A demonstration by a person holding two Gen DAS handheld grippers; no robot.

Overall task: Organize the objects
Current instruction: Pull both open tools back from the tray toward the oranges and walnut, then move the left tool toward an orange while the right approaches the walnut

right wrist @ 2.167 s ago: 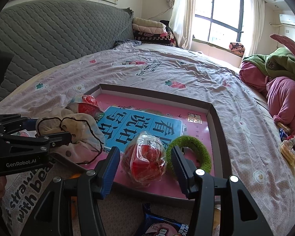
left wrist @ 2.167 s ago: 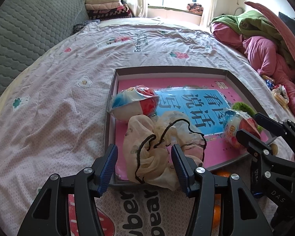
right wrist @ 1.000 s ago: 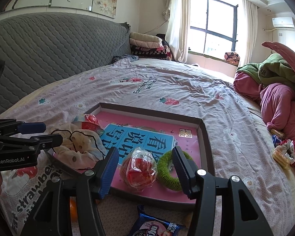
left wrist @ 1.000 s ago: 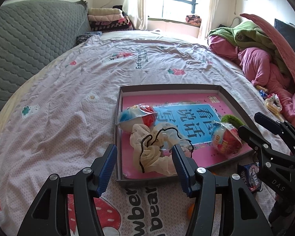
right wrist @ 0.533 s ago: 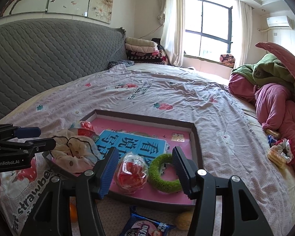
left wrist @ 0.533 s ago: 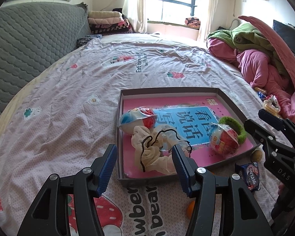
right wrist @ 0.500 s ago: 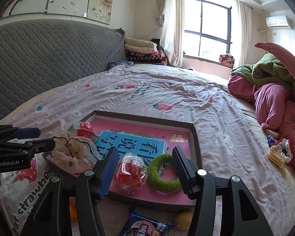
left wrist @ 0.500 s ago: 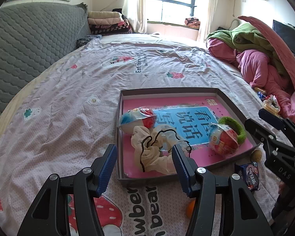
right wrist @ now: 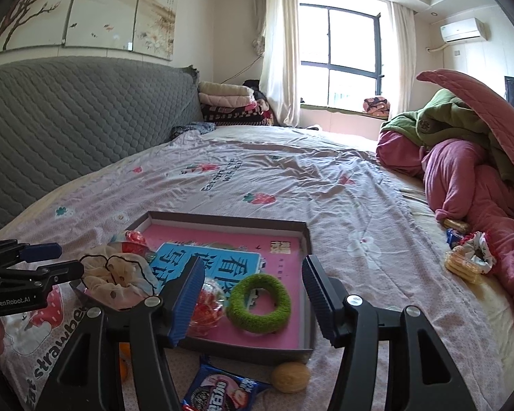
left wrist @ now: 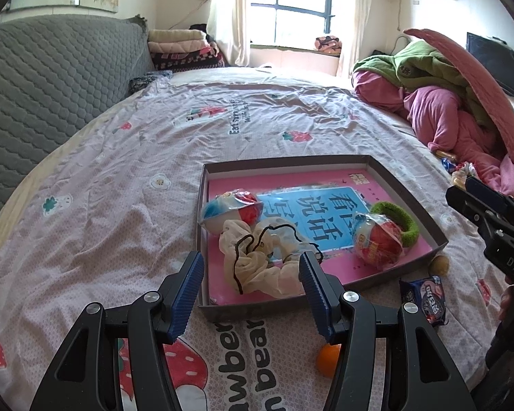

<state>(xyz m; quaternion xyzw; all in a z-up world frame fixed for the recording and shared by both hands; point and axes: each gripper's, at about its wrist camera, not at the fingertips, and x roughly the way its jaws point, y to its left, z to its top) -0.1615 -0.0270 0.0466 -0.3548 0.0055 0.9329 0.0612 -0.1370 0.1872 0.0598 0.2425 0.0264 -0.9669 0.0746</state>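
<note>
Your left tongs [left wrist: 250, 282] stand apart with nothing between the pads, hanging just short of the near wall of the tray [left wrist: 407, 185], which sits on the bed [left wrist: 120, 178]. Ahead of them, inside the near left corner of the tray, lies the cream scrunchie [left wrist: 257, 260] with its black cord, and touching its far side is the wrapped ball [left wrist: 231, 210] in red, white and blue. You seem to be gathering the loose pieces into the tray, which would explain why those two sit together there.

Further right in the tray, the red wrapped ball [left wrist: 378, 239] rests against the green ring [right wrist: 258, 303], both near the front right corner. Your right tongs [right wrist: 252, 294] have just been opening; they are spread wide and empty, raised above the near wall of the tray, with the green ring framed between the pads but untouched.

Still outside the tray, on the bed in front of it, are the blue snack packet [right wrist: 219, 392], the walnut [right wrist: 289, 376] just beside the front right corner, and an orange [left wrist: 329, 359] nearer you. I judge these the likely next pickups, all lying below and short of both tongs.
</note>
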